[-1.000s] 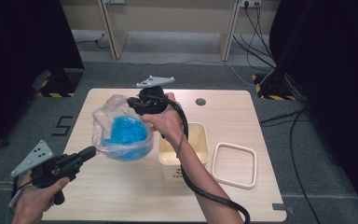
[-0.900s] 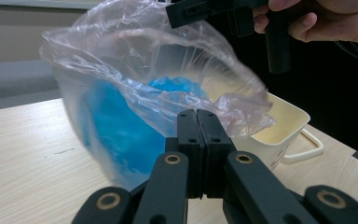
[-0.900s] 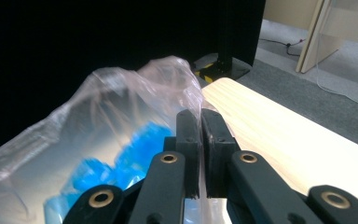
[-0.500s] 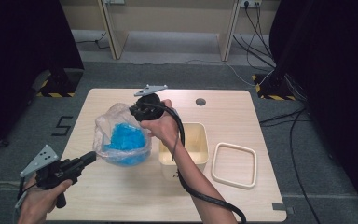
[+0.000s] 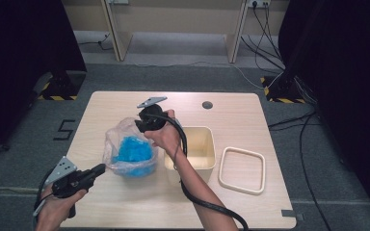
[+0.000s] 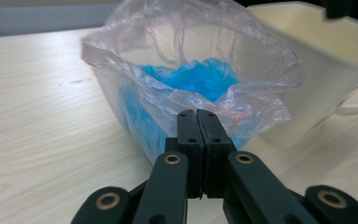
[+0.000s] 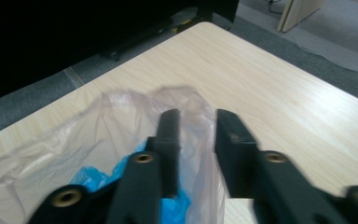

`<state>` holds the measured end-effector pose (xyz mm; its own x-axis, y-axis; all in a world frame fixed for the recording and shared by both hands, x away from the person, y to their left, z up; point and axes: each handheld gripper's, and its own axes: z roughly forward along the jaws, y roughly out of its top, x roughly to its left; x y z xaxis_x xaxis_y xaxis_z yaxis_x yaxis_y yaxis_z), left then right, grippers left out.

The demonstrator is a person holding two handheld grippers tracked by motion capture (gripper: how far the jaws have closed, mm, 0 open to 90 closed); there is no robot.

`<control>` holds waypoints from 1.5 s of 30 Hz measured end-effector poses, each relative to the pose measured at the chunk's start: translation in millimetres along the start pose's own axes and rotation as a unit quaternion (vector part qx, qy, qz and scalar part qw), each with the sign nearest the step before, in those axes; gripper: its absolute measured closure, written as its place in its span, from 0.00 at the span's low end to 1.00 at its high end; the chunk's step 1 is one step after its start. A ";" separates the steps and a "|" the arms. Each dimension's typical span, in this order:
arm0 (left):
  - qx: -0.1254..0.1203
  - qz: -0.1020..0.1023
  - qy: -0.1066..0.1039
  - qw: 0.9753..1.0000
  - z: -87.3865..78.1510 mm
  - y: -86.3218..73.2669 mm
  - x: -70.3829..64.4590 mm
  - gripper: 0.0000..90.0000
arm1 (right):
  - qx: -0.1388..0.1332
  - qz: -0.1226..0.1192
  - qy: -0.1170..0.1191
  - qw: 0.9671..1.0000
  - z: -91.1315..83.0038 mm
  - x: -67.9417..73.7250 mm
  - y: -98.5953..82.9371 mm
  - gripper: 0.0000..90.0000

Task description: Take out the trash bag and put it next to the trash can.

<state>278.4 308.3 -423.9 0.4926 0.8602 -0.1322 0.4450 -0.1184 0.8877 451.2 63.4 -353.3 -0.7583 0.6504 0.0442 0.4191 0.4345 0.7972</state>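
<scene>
Since a second ago, the right gripper [image 5: 142, 126] lowered, jaws apart astride the plastic bag's [image 5: 127, 151] far rim; left gripper [image 5: 98, 169] sat closed just near the bag, mid-bench [image 5: 125, 202].

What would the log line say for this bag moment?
left gripper: shut on plastic bag near rim | right gripper: open, jaws astride far rim | contents: blue stuff | bag on table

Lab, black curtains [image 5: 24, 57], floor cables [image 5: 270, 29], hazard tape [image 5: 58, 96]
</scene>
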 end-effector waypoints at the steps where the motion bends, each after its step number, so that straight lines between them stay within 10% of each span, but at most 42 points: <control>1: 0.004 -0.002 0.001 1.000 1.1 -2.2 1.4 0.98 | -0.002 0.002 -0.004 1.000 -1.2 -0.2 1.0 0.71; 16: -0.030 -0.011 0.009 0.999 -21.6 15.9 -8.5 0.36 | -0.065 0.024 0.001 0.998 -60.1 -16.7 7.5 0.44; 24: -0.061 0.005 -0.051 0.997 -17.9 29.8 -47.4 0.32 | -0.080 0.042 -0.017 0.996 -106.7 -44.0 -19.6 0.39; 32: -0.074 0.027 -0.138 0.987 14.7 24.9 -98.0 0.30 | -0.088 0.067 -0.044 0.993 -150.5 -72.1 -66.3 0.36; 45: -0.030 0.046 -0.156 0.986 65.5 -12.2 -124.6 0.25 | -0.090 0.129 -0.085 0.984 -192.7 -114.2 -144.7 0.35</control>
<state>260.6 170.2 -447.2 0.7392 0.6517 -0.1699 0.3465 -0.1517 0.9257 381.0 -193.8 -357.7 -0.5369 0.8263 0.1702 0.4798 0.1331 0.8672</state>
